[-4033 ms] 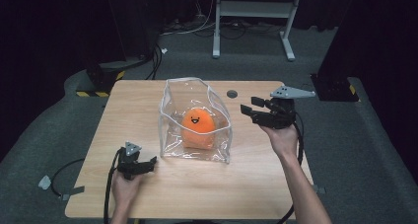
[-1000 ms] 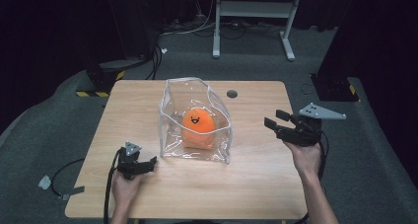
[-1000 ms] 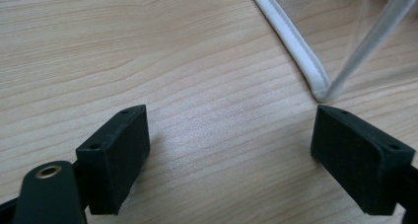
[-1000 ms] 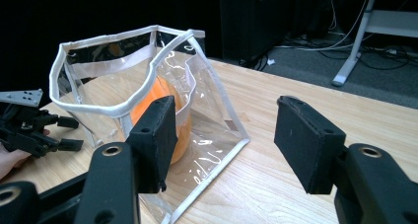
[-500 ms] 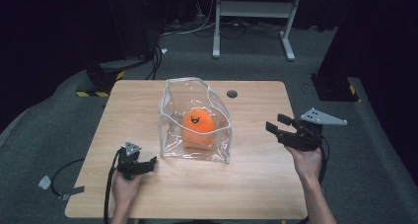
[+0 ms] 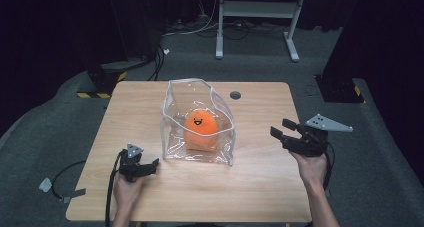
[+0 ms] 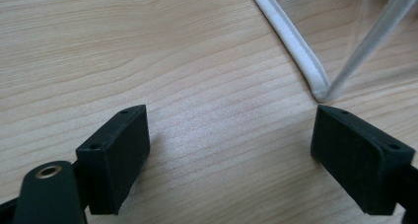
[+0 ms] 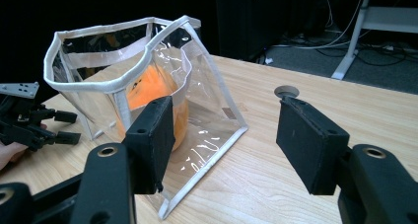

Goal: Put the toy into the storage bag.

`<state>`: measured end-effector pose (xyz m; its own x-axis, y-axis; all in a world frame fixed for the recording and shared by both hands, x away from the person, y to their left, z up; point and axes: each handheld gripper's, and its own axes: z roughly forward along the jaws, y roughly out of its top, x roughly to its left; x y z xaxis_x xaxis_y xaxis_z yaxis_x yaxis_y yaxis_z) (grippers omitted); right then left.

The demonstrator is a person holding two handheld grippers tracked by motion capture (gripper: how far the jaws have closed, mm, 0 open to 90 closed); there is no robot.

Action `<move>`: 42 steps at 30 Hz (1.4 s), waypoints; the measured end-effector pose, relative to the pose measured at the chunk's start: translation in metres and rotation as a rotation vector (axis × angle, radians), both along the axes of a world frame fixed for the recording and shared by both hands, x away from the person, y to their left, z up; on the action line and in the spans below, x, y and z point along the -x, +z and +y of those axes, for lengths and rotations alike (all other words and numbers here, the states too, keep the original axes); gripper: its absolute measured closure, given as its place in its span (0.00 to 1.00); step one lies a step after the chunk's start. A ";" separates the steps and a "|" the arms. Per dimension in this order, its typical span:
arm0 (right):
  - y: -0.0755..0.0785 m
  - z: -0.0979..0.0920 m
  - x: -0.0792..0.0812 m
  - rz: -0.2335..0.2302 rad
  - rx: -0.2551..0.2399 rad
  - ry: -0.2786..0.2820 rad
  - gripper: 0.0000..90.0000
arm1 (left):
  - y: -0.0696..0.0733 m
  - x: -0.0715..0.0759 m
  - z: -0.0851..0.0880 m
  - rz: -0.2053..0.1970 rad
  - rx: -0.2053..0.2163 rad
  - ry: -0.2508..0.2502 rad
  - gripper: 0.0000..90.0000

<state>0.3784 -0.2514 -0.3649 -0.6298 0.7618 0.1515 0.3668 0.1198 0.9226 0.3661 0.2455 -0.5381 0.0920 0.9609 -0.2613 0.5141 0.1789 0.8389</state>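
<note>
While I've got both hands parked on the wooden table (image 6: pixel 150 102), it's the biggest thing around, running out past my fingers on every side. Next down in size is the clear bag (image 6: pixel 197 119) with white trim, standing open-topped between my two grippers, nothing of mine touching it. From my right gripper (image 6: pixel 283 128) the bag sits off ahead of the fingertips and a bit to their left, well apart; that one's held just above the table, jaws about halfway apart with only air between them. Inside the bag is the orange smiley ball (image 6: pixel 201 131), resting on the bag's bottom, so it's past both sets of fingers behind clear plastic. My left gripper (image 7: pixel 231 150) is low over the tabletop with jaws spread wide, bare wood between the pads, and the bag's bottom corner (image 7: pixel 320 92) is just beyond the right-hand fingertip, close but not touching. Smallest bit: a little round grey plug (image 8: pixel 287 91) in the table, beyond my right fingertips.
</note>
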 end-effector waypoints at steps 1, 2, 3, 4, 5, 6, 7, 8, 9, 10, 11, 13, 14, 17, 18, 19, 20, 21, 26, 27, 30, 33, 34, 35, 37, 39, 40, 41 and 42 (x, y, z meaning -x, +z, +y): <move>-0.002 0.000 0.000 0.002 -0.002 0.000 0.43 | 0.000 0.000 0.000 0.000 0.000 0.000 0.17; -0.002 0.000 0.000 0.002 -0.002 0.000 0.43 | 0.000 0.000 0.000 0.000 -0.001 -0.001 0.17; -0.004 0.001 0.001 0.004 0.002 -0.001 0.43 | 0.000 0.000 0.000 0.000 0.000 0.000 0.17; -0.004 0.001 0.001 0.004 0.002 -0.001 0.43 | 0.000 0.000 0.000 0.000 0.000 0.000 0.17; -0.005 0.000 0.001 0.004 0.003 -0.002 0.43 | 0.000 0.000 0.000 0.000 0.000 0.000 0.17; -0.005 0.000 0.001 0.006 0.000 -0.003 0.43 | 0.000 0.000 0.000 0.000 -0.001 0.000 0.17; -0.006 0.000 0.001 0.006 -0.002 -0.004 0.43 | 0.000 0.000 0.000 0.000 -0.001 0.000 0.17; -0.007 0.000 0.001 0.005 -0.004 -0.003 0.43 | 0.000 0.000 0.000 0.001 -0.001 -0.001 0.17; -0.007 0.000 0.001 0.005 -0.004 -0.003 0.43 | 0.000 0.000 0.000 0.001 -0.001 -0.001 0.17; -0.008 0.000 0.002 0.005 -0.003 -0.004 0.43 | 0.000 0.000 0.000 0.000 -0.001 0.000 0.17; -0.008 -0.001 0.002 0.005 -0.004 -0.005 0.43 | 0.000 0.000 0.000 0.000 0.000 0.000 0.17; -0.010 -0.001 0.003 0.004 -0.006 -0.007 0.43 | 0.000 0.000 0.000 0.000 -0.001 -0.001 0.17; -0.011 -0.002 0.003 0.005 -0.008 -0.009 0.43 | 0.000 0.000 0.000 0.000 -0.001 -0.001 0.17; -0.013 -0.002 0.004 0.007 -0.012 -0.011 0.43 | 0.000 0.000 0.000 0.000 0.000 0.000 0.17; -0.013 -0.002 0.004 0.006 -0.015 -0.012 0.43 | 0.000 0.000 0.000 0.000 0.001 0.001 0.17; -0.014 -0.002 0.004 0.006 -0.014 -0.013 0.43 | 0.000 0.000 0.000 0.001 -0.001 -0.001 0.17; -0.015 -0.002 0.004 0.006 -0.015 -0.012 0.43 | 0.000 0.000 0.000 0.001 -0.001 -0.001 0.17; -0.015 -0.002 0.004 0.005 -0.013 -0.013 0.43 | 0.000 0.000 0.000 0.001 -0.001 -0.001 0.17; -0.019 -0.001 0.005 0.007 -0.009 -0.014 0.43 | 0.000 0.000 0.000 0.000 0.000 0.000 0.17; -0.019 -0.001 0.005 0.007 -0.010 -0.015 0.43 | 0.000 0.000 0.000 0.001 0.000 0.000 0.17; -0.022 -0.001 0.005 0.011 -0.012 -0.016 0.43 | 0.000 0.000 0.000 0.000 0.000 0.000 0.17; -0.024 -0.001 0.006 0.014 -0.013 -0.017 0.43 | 0.000 0.000 0.000 0.000 0.001 0.000 0.17; -0.024 -0.001 0.006 0.014 -0.013 -0.017 0.43 | 0.000 0.000 0.000 0.000 0.001 0.000 0.17; -0.024 -0.001 0.006 0.015 -0.013 -0.016 0.43 | 0.000 0.000 0.000 0.000 0.000 0.000 0.17; -0.026 -0.001 0.006 0.016 -0.013 -0.015 0.43 | 0.000 0.000 0.000 0.001 0.000 0.000 0.17; -0.028 0.000 0.006 0.018 -0.013 -0.017 0.43 | 0.000 0.000 0.000 0.001 0.000 0.000 0.17; -0.029 0.000 0.006 0.019 -0.015 -0.016 0.43 | 0.000 0.000 0.000 0.001 0.000 0.000 0.17; -0.029 0.000 0.006 0.019 -0.015 -0.016 0.43 | 0.000 0.000 0.000 0.001 0.000 0.000 0.17; -0.029 0.000 0.006 0.020 -0.015 -0.016 0.43 | 0.000 0.000 0.000 0.000 0.000 0.000 0.17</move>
<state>0.3722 -0.2515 -0.3943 -0.6144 0.7694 0.1748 0.3865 0.1003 0.9168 0.3661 0.2456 -0.5381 0.0923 0.9608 -0.2613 0.5146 0.1786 0.8386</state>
